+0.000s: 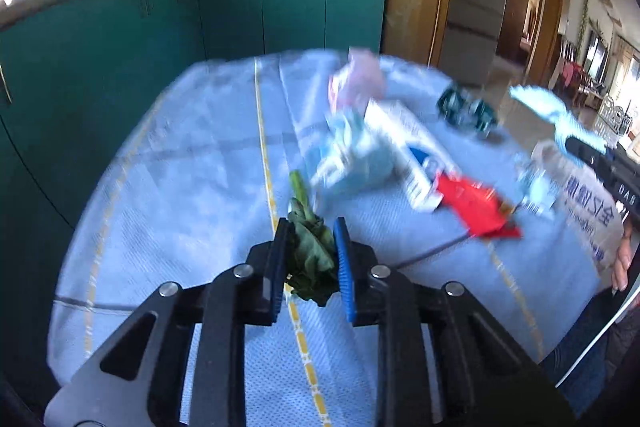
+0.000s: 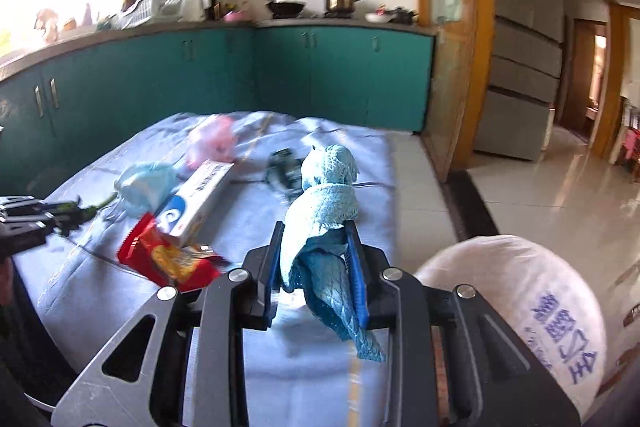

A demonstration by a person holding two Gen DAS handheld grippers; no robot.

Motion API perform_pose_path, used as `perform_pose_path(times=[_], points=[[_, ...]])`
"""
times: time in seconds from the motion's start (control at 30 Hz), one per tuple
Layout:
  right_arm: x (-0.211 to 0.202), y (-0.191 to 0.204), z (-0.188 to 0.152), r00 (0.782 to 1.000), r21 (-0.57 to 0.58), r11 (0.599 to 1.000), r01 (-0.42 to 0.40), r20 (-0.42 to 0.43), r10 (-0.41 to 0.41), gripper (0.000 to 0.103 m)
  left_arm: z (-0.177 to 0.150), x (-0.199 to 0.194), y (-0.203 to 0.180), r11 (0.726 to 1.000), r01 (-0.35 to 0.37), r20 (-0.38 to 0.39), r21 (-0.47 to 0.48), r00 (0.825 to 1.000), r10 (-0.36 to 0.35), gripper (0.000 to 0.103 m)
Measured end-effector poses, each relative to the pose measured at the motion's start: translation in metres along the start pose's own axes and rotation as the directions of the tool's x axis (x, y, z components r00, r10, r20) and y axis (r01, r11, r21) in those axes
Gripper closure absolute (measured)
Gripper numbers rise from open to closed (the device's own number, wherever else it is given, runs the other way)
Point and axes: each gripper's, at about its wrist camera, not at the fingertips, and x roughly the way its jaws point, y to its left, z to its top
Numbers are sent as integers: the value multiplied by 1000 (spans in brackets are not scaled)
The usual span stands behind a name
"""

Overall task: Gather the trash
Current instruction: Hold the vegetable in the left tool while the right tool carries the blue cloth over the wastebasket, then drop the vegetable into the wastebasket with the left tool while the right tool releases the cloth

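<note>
My left gripper (image 1: 311, 231) is shut on a wilted green vegetable leaf (image 1: 311, 259) and holds it above the light blue tablecloth (image 1: 180, 167). My right gripper (image 2: 316, 239) is shut on a crumpled blue cloth (image 2: 320, 227); the cloth also shows at the right of the left wrist view (image 1: 548, 107). A white trash bag with blue print (image 2: 540, 311) sits just right of my right gripper, and shows in the left wrist view (image 1: 588, 203). On the table lie a red snack wrapper (image 1: 476, 207), a white toothpaste box (image 1: 412, 147), a pale blue bag (image 1: 352, 155) and a pink bag (image 1: 360, 75).
A dark teal crumpled wrapper (image 1: 464, 109) lies at the table's far side. Teal kitchen cabinets (image 1: 240, 11) run behind and left of the table. A tiled floor (image 2: 560, 195) and a grey fridge (image 2: 524, 39) are to the right.
</note>
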Motion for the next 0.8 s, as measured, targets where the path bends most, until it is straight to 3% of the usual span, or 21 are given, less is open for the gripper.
perform_pose_path(times=[0.17, 0.3, 0.43, 0.53, 0.6, 0.7, 0.8], points=[[-29, -41, -11, 991, 61, 990, 129, 37, -131, 74, 25, -20, -30, 997, 69, 84, 36, 994, -72, 80], [-50, -80, -27, 969, 140, 960, 241, 19, -246, 74, 42, -26, -75, 978, 182, 106, 99, 976, -192, 81], [-69, -114, -45, 945, 228, 919, 321, -12, -327, 74, 60, -21, -141, 925, 340, 96, 171, 928, -359, 81], [-70, -126, -54, 931, 243, 900, 363, -50, -362, 74, 65, -14, -187, 882, 409, 66, 234, 898, -434, 85], [-65, -134, -59, 930, 253, 895, 367, -80, -359, 74, 69, -14, -203, 884, 385, 70, 267, 907, -416, 85], [-60, -136, -64, 927, 233, 897, 375, -108, -359, 74, 73, -21, -194, 899, 347, 96, 268, 919, -383, 83], [-51, -131, -63, 932, 212, 909, 359, -119, -341, 74, 63, -20, -159, 937, 273, 61, 215, 954, -292, 52]])
